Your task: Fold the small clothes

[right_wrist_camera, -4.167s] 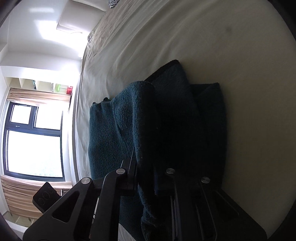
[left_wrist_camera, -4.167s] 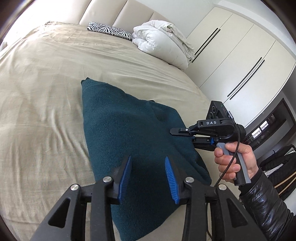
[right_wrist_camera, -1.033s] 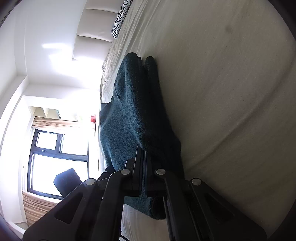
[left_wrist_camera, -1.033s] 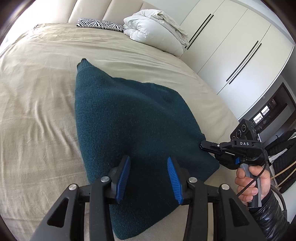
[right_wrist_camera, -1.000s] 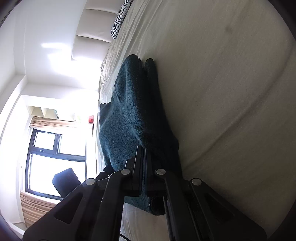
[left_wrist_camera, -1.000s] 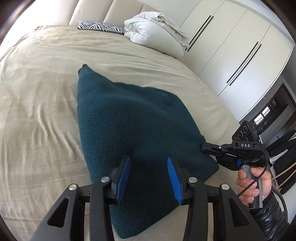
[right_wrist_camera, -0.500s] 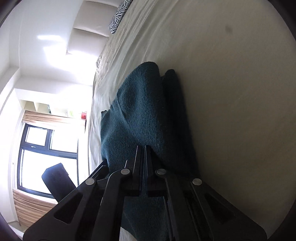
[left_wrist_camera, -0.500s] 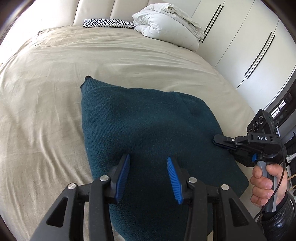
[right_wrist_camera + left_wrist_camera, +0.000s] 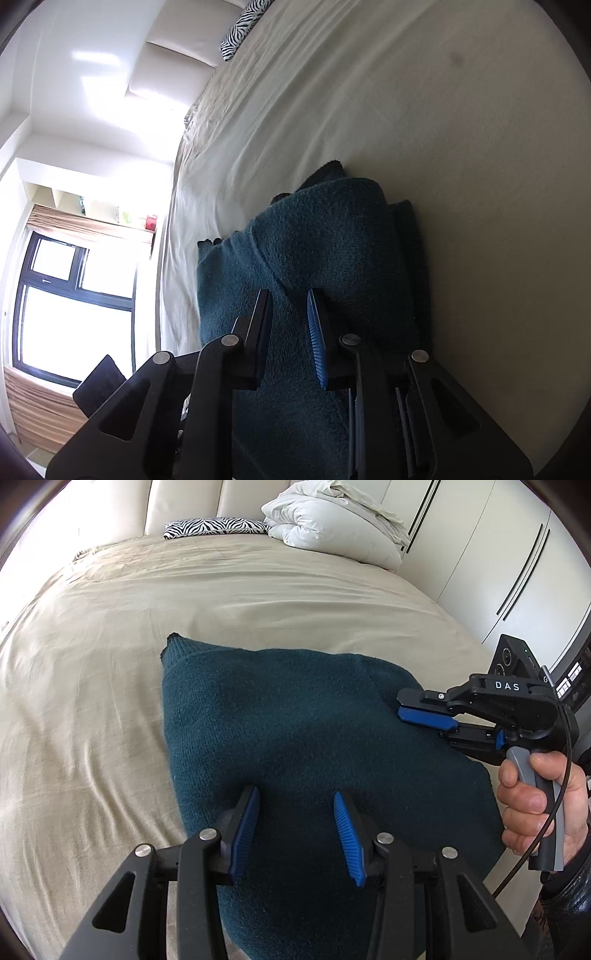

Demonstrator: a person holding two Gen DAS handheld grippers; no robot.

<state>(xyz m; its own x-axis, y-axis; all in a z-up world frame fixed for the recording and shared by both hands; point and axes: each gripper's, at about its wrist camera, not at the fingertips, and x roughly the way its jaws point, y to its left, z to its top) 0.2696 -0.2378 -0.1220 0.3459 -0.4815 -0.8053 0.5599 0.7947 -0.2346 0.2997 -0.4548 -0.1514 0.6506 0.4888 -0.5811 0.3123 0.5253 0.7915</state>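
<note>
A dark teal knitted sweater point(image 9: 295, 731) lies folded on the beige bed sheet point(image 9: 92, 701); it also shows in the right wrist view point(image 9: 332, 251). My left gripper point(image 9: 295, 805) is open and empty, hovering just above the sweater's near part. My right gripper point(image 9: 400, 710) sits at the sweater's right edge, turned on its side, its jaws parted with nothing between them. In its own view the right gripper point(image 9: 290, 314) hangs open over the knit.
A white duvet point(image 9: 332, 520) and a zebra pillow point(image 9: 218, 526) lie at the headboard. White wardrobe doors point(image 9: 517, 572) stand on the right. A window point(image 9: 74, 314) is seen beyond the bed's far side. Bare sheet surrounds the sweater.
My right gripper has opened and let go of the sweater's edge, which now lies flat. The folded sweater has settled into a compact shape. My left gripper stayed open, drawn back slightly.
</note>
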